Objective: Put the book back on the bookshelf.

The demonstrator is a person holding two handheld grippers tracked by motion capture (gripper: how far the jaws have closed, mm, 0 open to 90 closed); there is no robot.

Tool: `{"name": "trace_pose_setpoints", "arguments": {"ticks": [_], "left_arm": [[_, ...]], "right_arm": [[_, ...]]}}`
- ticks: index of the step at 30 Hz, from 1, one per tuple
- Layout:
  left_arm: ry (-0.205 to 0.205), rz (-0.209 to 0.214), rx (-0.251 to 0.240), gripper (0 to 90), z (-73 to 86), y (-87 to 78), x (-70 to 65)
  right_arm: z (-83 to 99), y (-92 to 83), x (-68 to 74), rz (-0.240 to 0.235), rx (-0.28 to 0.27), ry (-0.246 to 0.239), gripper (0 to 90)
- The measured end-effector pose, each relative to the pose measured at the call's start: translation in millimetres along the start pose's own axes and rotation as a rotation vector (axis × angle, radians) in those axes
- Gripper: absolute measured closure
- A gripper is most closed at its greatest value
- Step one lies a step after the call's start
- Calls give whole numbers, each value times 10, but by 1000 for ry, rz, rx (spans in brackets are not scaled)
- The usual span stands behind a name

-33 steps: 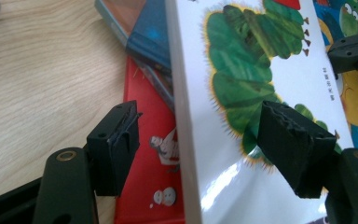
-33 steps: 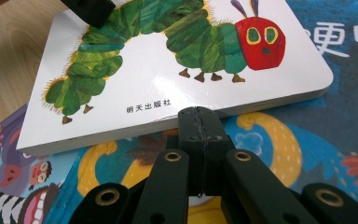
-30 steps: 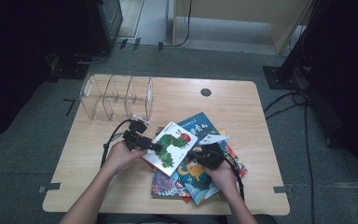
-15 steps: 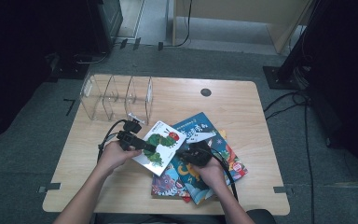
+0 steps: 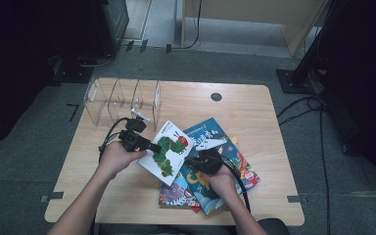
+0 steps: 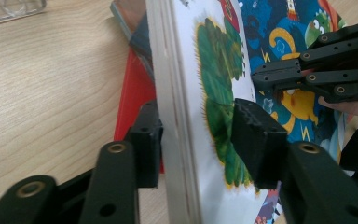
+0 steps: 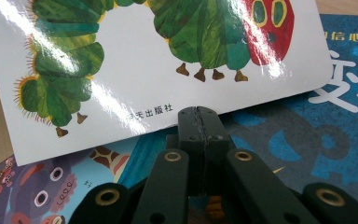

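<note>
A white board book with a green caterpillar (image 5: 169,149) lies tilted on top of a pile of picture books, its left edge raised. My left gripper (image 5: 152,147) is shut on that edge; its jaws have just been closing, and the pads (image 6: 256,140) now press on the cover and the back of the caterpillar book (image 6: 200,65). My right gripper (image 5: 191,159) is shut with nothing in it. Its joined tips (image 7: 198,114) sit at the lower edge of the caterpillar book (image 7: 121,60), over a blue book (image 7: 307,140). In the left gripper view, the right gripper (image 6: 258,77) shows beyond the cover.
A clear acrylic divider rack (image 5: 122,100) stands at the back left of the wooden table (image 5: 254,112). The pile of picture books (image 5: 225,166) spreads over the table's front middle, with a blue book (image 5: 210,137) on top. A round black cable hole (image 5: 216,96) is further back.
My left gripper has closed on the caterpillar book's left edge and lifted it, shifting the book a little left. My right gripper moved left to the book's lower edge, then stayed.
</note>
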State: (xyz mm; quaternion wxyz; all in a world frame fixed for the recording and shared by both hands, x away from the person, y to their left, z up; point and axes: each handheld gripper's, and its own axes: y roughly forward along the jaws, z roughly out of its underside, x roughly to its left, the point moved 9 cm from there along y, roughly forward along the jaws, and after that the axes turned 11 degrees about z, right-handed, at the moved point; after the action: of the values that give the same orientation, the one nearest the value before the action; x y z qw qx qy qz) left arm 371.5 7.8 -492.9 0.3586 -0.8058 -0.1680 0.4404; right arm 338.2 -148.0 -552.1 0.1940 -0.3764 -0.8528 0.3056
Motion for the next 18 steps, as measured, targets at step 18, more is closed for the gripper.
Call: {"name": "trace_pose_setpoints", "arguments": {"ticks": [18], "left_arm": [[49,76,77,768,-212,95,-329]], "right_arm": [[-12,-19,-3,10,-16,-31,710]]}}
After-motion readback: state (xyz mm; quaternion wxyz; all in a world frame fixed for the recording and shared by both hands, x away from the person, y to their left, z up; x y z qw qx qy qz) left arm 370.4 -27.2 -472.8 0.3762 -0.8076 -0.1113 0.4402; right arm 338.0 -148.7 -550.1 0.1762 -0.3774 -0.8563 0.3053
